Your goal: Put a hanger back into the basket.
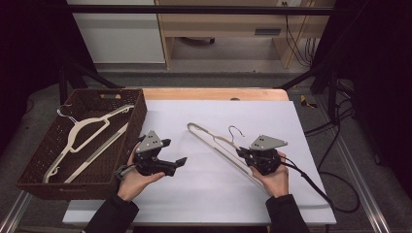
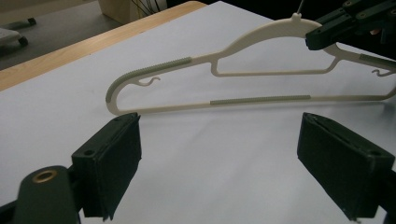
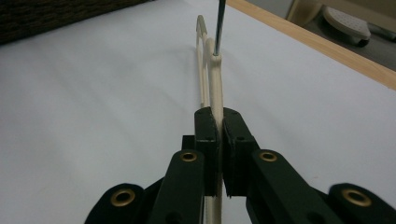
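Observation:
A cream plastic hanger [image 1: 209, 138] with a metal hook stretches across the middle of the white sheet [image 1: 218, 194]. My right gripper [image 1: 241, 153] is shut on its shoulder near the hook. In the right gripper view the pads [image 3: 208, 126] pinch the thin cream arm [image 3: 215, 88], which runs straight away from me on edge. My left gripper [image 1: 176, 151] stands open beside the basket with nothing between its fingers. In the left gripper view, beyond my left gripper [image 2: 219, 154], the hanger [image 2: 261, 99] stands side-on, with the right gripper [image 2: 317, 39] clamped on its top.
A brown woven basket [image 1: 141, 114] sits at the left and holds another cream hanger [image 1: 85, 133]. Its dark wall [image 3: 46, 16] appears in the right gripper view. The wooden table edge [image 1: 214, 93] runs along the far side. Black cables [image 1: 335, 141] trail off to the right.

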A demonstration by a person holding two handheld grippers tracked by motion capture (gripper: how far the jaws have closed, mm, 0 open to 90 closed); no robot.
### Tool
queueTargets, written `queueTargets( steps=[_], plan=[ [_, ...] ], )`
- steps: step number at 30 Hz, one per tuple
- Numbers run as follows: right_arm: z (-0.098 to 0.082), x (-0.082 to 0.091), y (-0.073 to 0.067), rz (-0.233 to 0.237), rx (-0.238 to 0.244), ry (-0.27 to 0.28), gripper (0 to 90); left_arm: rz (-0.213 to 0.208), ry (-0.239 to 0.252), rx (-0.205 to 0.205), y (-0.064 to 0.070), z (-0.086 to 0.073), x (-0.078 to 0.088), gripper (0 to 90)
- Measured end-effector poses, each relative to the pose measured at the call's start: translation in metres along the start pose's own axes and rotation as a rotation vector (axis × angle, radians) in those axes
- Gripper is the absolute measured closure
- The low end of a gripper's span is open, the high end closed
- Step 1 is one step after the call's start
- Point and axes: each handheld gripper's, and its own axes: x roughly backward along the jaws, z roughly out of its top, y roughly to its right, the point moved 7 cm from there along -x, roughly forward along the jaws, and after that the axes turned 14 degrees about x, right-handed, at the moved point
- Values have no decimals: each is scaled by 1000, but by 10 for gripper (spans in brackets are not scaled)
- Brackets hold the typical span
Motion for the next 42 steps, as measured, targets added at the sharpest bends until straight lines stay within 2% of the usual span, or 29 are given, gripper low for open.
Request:
queueTargets(
  steps=[6,10,13,15,19,23,26,27,29,31,32,33,36,37,39,40,42],
  plan=[
    [11,1,-15,147,-18,78,869,-30,-5,-37,12,7,-2,132],
    [21,2,-24,199,-13,109,869,-40,-19,-59,17,12,-7,136],
    [26,2,-31,233,-4,125,869,-54,-49,-88,22,14,-13,146],
    [28,2,-34,252,6,132,869,-65,-64,-112,27,15,-18,170],
    [31,2,-40,287,11,142,869,-89,-97,-128,33,17,-28,243],
    [32,2,-43,303,28,141,869,-106,-141,-157,38,14,-38,310],
    [33,2,-46,319,33,142,869,-126,-165,-183,41,12,-42,405],
    [33,2,-46,324,35,142,869,-129,-158,-182,42,13,-43,463],
    [33,1,-47,329,35,139,869,-139,-168,-206,43,11,-44,534],
    [33,1,-48,335,40,138,869,-127,-180,-230,43,10,-44,572],
    [32,1,-48,339,41,135,869,-118,-203,-257,41,9,-43,589],
    [32,1,-48,341,42,133,868,-120,-199,-246,42,8,-44,603],
    [32,0,-49,350,40,131,866,-109,-212,-260,41,6,-42,636],
    [32,1,-49,350,40,135,863,-101,-224,-274,40,6,-41,647],
    [33,1,-47,336,36,137,845,-107,-228,-265,42,5,-40,675],
    [32,1,-46,327,34,137,830,-108,-245,-278,41,4,-38,693],
    [32,1,-43,291,38,134,795,-127,-251,-264,44,2,-37,732]
  ],
)
